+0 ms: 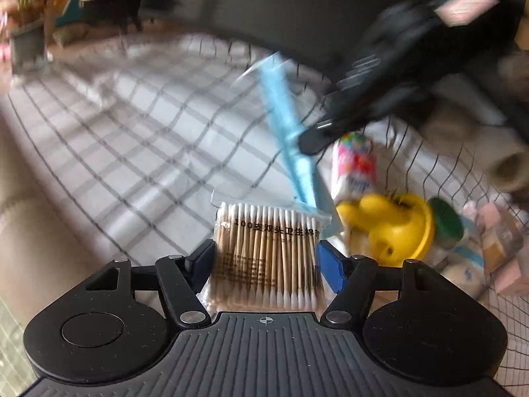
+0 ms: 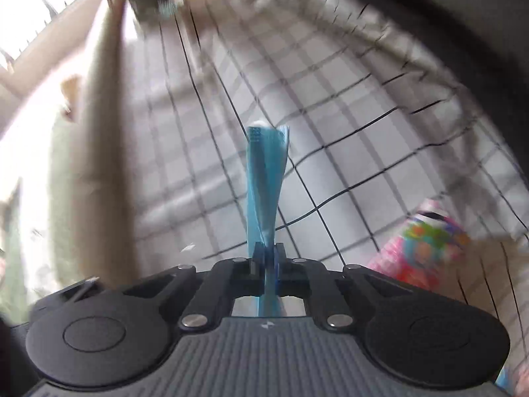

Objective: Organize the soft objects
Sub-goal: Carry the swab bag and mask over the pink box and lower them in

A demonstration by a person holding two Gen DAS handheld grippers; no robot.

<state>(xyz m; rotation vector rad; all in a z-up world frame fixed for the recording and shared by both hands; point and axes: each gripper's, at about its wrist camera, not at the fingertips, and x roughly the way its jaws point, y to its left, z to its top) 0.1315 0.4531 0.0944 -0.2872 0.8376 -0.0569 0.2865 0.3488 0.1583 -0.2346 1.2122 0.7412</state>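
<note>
My left gripper (image 1: 266,259) holds a clear pack of wooden cotton swabs (image 1: 267,241) upright above the checked bedsheet (image 1: 132,132), its two pads pressed on the pack's sides. My right gripper (image 2: 266,254) is shut on a thin light-blue plastic packet (image 2: 266,178), which sticks out ahead between the closed jaws. In the left wrist view the right gripper (image 1: 314,139) comes in from the upper right, blurred, pinching the blue packet (image 1: 281,99) just behind the swab pack.
To the right lie a colourful tissue pack (image 1: 355,165) (image 2: 426,241), a yellow plastic toy (image 1: 393,228), a green-lidded jar (image 1: 446,218) and a pink box (image 1: 509,264). A dark panel (image 1: 264,6) stands behind the bed. A potted plant (image 1: 26,43) is far left.
</note>
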